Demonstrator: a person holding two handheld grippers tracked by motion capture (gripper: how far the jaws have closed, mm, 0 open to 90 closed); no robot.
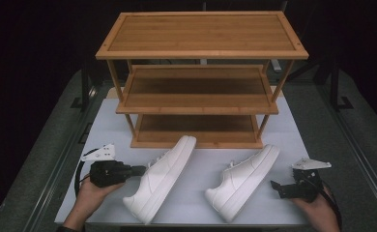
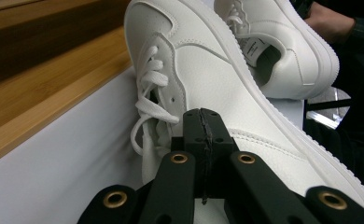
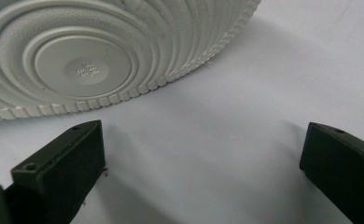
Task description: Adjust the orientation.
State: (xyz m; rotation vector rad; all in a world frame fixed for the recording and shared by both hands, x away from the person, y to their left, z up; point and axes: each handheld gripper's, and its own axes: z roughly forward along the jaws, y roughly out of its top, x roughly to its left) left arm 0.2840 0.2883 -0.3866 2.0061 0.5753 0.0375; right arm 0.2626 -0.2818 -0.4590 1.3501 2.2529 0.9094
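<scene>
Two white sneakers on my worktop, tongs at either side

My left tongs (image 1: 139, 170) lie level with their tips against the side of the left sneaker (image 1: 161, 178), which is tipped on its side below the bamboo shoe rack (image 1: 202, 77). The right sneaker (image 1: 243, 181) lies the same way on the white worktop (image 1: 196, 193), and my right tongs (image 1: 276, 187) sit just beside it, apart from its sole.
</scene>
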